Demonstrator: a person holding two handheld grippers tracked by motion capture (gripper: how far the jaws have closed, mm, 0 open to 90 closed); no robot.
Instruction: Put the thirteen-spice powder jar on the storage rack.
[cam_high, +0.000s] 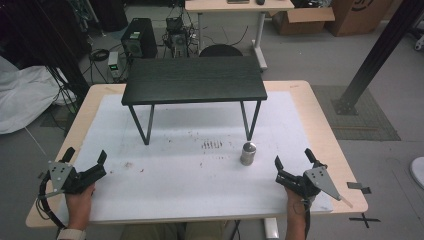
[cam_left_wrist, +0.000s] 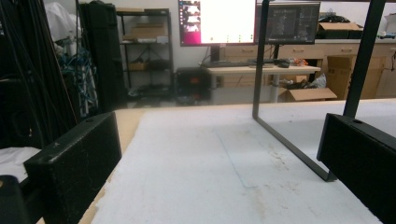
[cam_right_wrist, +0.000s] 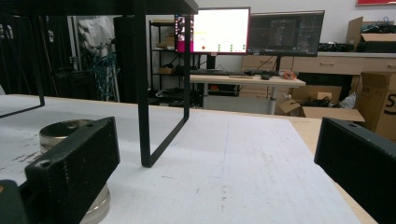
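A small metal cylinder (cam_high: 248, 153) stands upright on the white mat (cam_high: 190, 175), just in front of the right leg of a black raised shelf (cam_high: 194, 80). My right gripper (cam_high: 292, 159) rests near the mat's front right corner, open, nothing between its jaws. In the right gripper view the cylinder (cam_right_wrist: 60, 132) sits left, partly behind the left jaw. My left gripper (cam_high: 86, 155) lies at the front left, open and empty. The left gripper view looks across the mat toward the shelf's leg frame (cam_left_wrist: 285, 140).
The wooden table (cam_high: 330, 135) ends just outside the mat on all sides. Dark smudges (cam_high: 211, 145) mark the mat under the shelf's front. Beyond the table are computer towers (cam_high: 139, 37), a desk, cardboard boxes and a black post (cam_high: 380, 55).
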